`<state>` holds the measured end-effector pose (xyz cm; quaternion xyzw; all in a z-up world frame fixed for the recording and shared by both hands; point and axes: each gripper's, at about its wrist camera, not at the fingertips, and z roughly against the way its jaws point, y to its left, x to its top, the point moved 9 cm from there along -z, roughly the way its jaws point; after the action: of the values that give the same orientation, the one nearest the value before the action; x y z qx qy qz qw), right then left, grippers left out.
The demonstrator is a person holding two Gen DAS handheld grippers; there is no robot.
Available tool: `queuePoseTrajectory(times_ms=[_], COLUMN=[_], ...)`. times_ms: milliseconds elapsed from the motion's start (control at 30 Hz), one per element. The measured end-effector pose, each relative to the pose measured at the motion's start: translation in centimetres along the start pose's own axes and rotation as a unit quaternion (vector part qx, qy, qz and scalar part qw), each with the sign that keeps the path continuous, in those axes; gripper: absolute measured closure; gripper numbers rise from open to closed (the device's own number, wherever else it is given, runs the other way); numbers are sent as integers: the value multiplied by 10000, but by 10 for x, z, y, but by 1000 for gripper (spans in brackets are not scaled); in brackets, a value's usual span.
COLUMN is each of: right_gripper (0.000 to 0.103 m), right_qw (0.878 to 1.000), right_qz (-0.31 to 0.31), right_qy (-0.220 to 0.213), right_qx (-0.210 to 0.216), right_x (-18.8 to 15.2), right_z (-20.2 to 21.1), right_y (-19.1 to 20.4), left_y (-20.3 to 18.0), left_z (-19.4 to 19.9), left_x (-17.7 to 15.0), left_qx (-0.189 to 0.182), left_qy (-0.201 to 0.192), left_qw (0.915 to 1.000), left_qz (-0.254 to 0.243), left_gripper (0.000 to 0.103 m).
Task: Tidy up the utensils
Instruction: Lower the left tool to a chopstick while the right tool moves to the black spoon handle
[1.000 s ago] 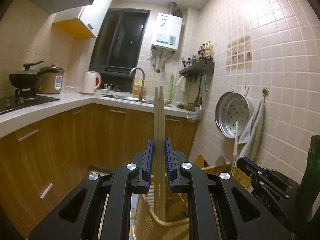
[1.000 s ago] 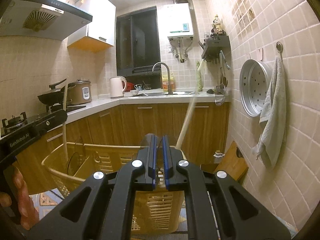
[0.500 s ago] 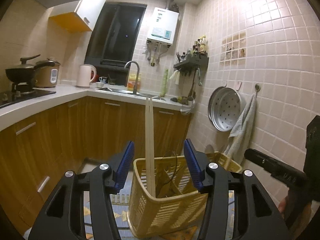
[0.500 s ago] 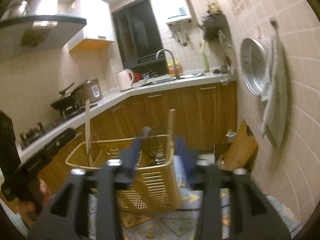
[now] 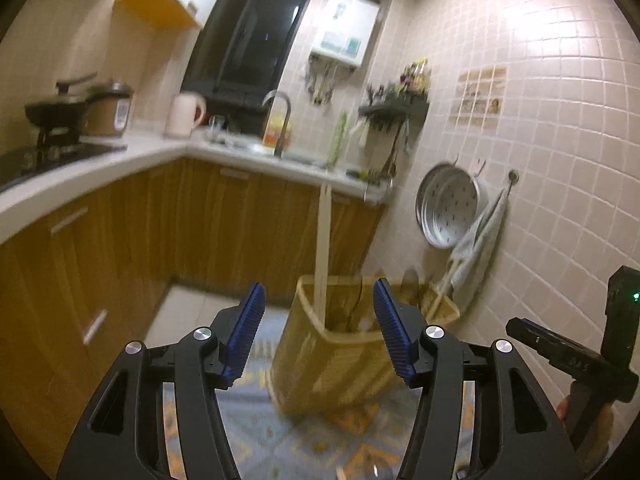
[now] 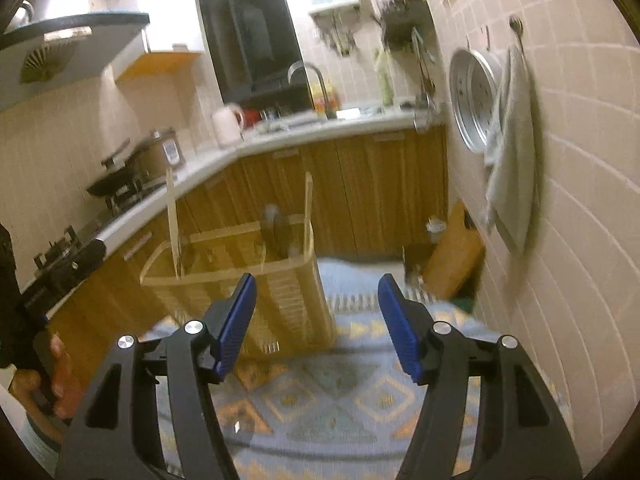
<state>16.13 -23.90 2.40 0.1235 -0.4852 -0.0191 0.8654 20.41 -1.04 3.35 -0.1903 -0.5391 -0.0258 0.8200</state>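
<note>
A yellow slatted basket (image 5: 336,364) stands on the patterned rug; it also shows in the right wrist view (image 6: 280,292). A pair of long wooden chopsticks (image 5: 322,248) stands upright in its near corner. In the right wrist view two wooden sticks (image 6: 173,220) (image 6: 308,212) and a dark utensil (image 6: 275,232) stick up from it. My left gripper (image 5: 319,336) is open and empty, above and short of the basket. My right gripper (image 6: 316,324) is open and empty, to the right of the basket. The right gripper also shows in the left wrist view (image 5: 568,360).
Wooden cabinets (image 5: 224,232) under a white counter (image 5: 80,176) run along the left and back. A steamer tray (image 5: 448,212) and a towel (image 5: 478,248) hang on the tiled right wall. A wooden board (image 6: 452,256) leans on the wall by the floor.
Both grippers opened; the left let go of the chopsticks, which now stand in the basket. Both grippers pulled back and up from the basket.
</note>
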Motion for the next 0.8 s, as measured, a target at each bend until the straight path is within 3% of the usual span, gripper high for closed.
queuePoseTrajectory(times_ms=[167,233,333,367,500,700,800], right_gripper=[43,43,43,43,56,60,60], right_qw=[9938,9849,9744,9704,9645,9571,9543], right_qz=[-93,-68,-139,-155,-94,-268,-317], right_qy=[1058,1637,2171,2349,2578,2840,2931], right_qx=[-328,-568,-573,-543,-561,-505,-486], right_x=[-46,-72,-100,-112,-141,-165,-174], right_z=[-3,-5,-6,-5,4,11,12], right_y=[-14,-21,-26,-27,-28,-29,-29], left_y=[6,6,1,0,-4,-9,-17], left_z=[9,13,12,11,9,12,12], left_x=[-36,-57,-96,-108,-162,-202,-210], left_qx=[49,18,-100,-127,-300,-230,-214], left_qy=[838,1252,2004,2240,3089,3627,3708], left_qw=[9964,9921,9796,9744,9506,9307,9269], left_qz=[-69,-104,-138,-130,-79,-409,-536], left_gripper=[49,50,52,56,70,70,70])
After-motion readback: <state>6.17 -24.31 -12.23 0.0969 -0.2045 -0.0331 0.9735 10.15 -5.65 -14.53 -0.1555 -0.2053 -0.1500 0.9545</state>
